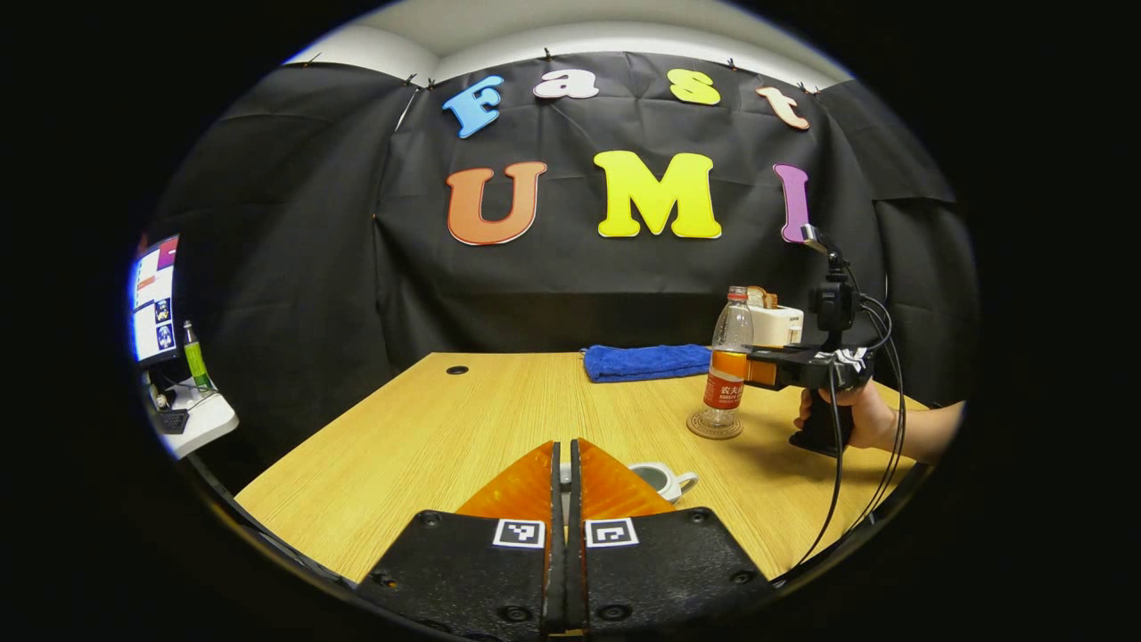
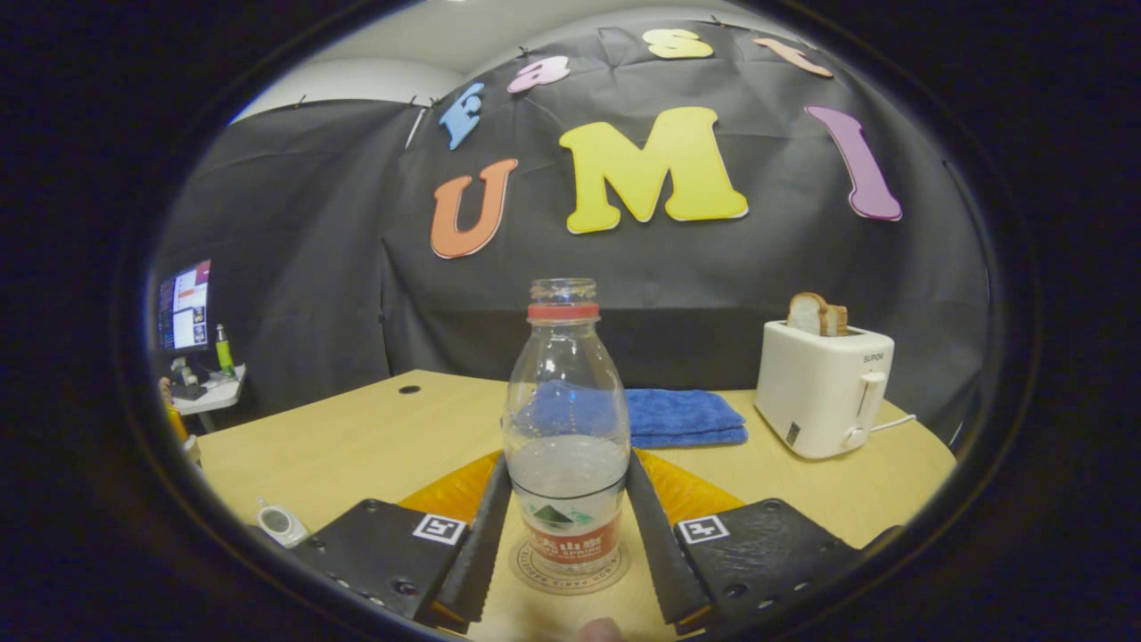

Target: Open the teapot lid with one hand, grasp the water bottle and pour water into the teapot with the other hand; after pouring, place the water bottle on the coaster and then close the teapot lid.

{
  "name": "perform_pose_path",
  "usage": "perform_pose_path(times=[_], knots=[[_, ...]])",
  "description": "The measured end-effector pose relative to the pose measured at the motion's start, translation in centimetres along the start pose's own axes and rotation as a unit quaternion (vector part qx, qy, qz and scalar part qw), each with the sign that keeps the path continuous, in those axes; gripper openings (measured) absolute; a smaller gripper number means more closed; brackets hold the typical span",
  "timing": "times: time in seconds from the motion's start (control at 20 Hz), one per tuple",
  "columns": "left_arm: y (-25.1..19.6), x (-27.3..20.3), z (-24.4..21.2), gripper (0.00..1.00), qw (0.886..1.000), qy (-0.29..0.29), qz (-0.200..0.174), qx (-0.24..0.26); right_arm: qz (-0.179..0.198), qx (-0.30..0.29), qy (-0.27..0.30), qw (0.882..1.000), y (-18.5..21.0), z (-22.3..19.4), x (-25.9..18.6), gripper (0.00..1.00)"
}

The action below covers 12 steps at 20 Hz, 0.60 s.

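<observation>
Two fingers of the left hand-held gripper (image 1: 563, 473) sit pressed together at the bottom of the left gripper view, with something small and pale pinched in the slit between them — most likely the teapot lid's knob, though too little of it shows to be sure. Just past them the white teapot (image 1: 662, 480) stands on the wooden surface (image 1: 428, 428), mouth uncovered. Further right the water bottle (image 1: 728, 358) stands upright on the round coaster (image 1: 714, 425), and the right hand-held gripper (image 2: 563, 508) reaches it from the side, held by a hand (image 1: 847, 417). In the right gripper view the bottle stands capless and partly filled between the two fingers, which flank its lower body at the label; they lie close against its sides, but whether they press or have just let go I cannot tell. Since the bottle is already on the coaster, I judge the step in hand to be releasing it: spread the fingers evenly so neither side drags the bottle, then draw straight back, level, without clipping it — an open bottle tips easily. After that the lid should come down squarely over the teapot's mouth. Behind, a folded blue towel (image 2: 682, 417) and a white toaster (image 2: 824, 388) with bread in it stand well apart from the work.
</observation>
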<state>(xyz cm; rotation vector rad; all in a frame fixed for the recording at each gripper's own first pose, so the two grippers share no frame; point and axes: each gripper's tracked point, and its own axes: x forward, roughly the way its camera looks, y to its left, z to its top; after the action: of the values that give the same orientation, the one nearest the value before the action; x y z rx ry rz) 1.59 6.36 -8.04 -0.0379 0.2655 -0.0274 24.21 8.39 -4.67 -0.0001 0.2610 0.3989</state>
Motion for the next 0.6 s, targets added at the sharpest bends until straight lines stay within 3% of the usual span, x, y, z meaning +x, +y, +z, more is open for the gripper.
perform_pose_path(times=[0.35, 0.5, 0.6], knots=[[0.6, -0.34, -0.25, 0.03, 1.0, 0.002, 0.007, -0.004, -0.002, -0.011, 0.005, 1.0, 0.12, -0.59, 0.38, 0.76], [0.57, -0.46, -0.08, 0.03, 1.0, 0.0, 0.008, -0.003, 0.001, -0.009, 0.007, 1.0, 0.5, -0.49, 0.17, 0.92], [0.33, -0.4, 0.01, 0.03, 1.0, 0.001, 0.008, -0.003, 0.004, -0.01, 0.003, 1.0, 0.57, -0.32, 0.15, 0.95]])
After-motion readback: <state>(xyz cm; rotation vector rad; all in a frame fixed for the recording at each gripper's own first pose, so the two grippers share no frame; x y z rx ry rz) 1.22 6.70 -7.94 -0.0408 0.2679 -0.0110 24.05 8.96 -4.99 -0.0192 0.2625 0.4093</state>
